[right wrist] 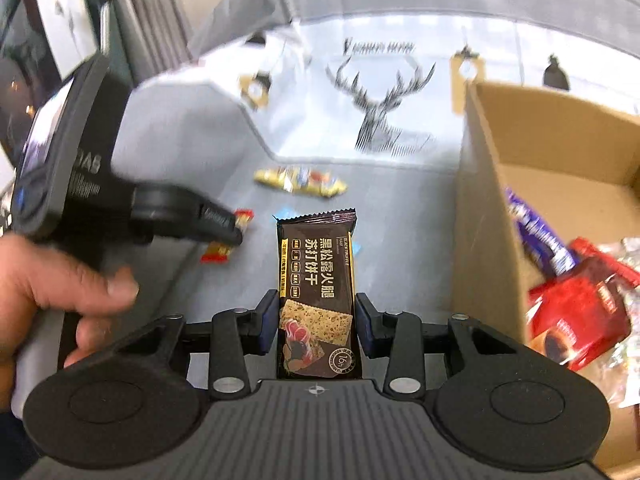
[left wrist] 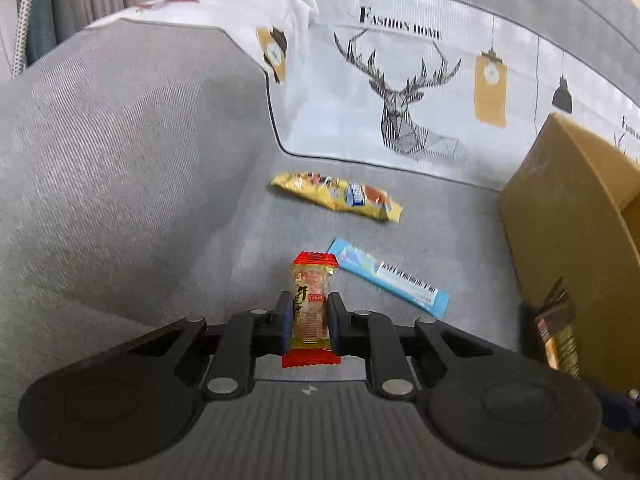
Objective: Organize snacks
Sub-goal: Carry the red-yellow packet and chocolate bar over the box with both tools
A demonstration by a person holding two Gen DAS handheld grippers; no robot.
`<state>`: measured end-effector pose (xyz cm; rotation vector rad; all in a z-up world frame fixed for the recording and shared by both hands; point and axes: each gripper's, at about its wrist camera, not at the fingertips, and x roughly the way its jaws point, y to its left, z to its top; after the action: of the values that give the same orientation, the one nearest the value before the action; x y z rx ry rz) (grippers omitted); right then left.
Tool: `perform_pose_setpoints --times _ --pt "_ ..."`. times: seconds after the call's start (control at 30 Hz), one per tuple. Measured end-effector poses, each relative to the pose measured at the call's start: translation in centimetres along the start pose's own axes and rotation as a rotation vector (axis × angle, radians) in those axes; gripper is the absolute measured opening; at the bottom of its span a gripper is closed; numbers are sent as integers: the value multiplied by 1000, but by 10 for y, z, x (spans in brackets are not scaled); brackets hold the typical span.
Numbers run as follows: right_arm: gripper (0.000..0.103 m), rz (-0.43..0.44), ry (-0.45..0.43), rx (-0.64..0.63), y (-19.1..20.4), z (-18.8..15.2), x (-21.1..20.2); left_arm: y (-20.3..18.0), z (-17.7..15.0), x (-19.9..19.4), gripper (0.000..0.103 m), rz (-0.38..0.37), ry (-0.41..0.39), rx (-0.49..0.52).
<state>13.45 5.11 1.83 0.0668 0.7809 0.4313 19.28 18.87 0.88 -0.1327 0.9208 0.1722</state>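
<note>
My left gripper is shut on a small red-and-gold snack bar just above the grey sofa seat; it also shows in the right wrist view. My right gripper is shut on a dark brown cracker packet, held left of the open cardboard box. A yellow snack packet and a light blue packet lie on the seat ahead of the left gripper.
The box stands on the seat at the right and holds a red packet, a purple packet and others. A deer-print cushion lines the sofa back. The sofa armrest rises at the left.
</note>
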Motion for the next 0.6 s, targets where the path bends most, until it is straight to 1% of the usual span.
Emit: perform_pose_setpoints --times 0.3,0.37,0.5,0.6 --pt "42 3 -168 23 -16 12 -28 -17 12 -34 19 -10 -88 -10" --pt "42 2 -204 27 -20 14 -35 -26 14 -46 19 -12 -129 -3" --pt "42 -5 -275 49 -31 16 -51 -45 17 -72 19 -30 -248 20" --pt "42 -21 -325 65 -42 18 -63 -57 16 -90 19 -60 -338 22"
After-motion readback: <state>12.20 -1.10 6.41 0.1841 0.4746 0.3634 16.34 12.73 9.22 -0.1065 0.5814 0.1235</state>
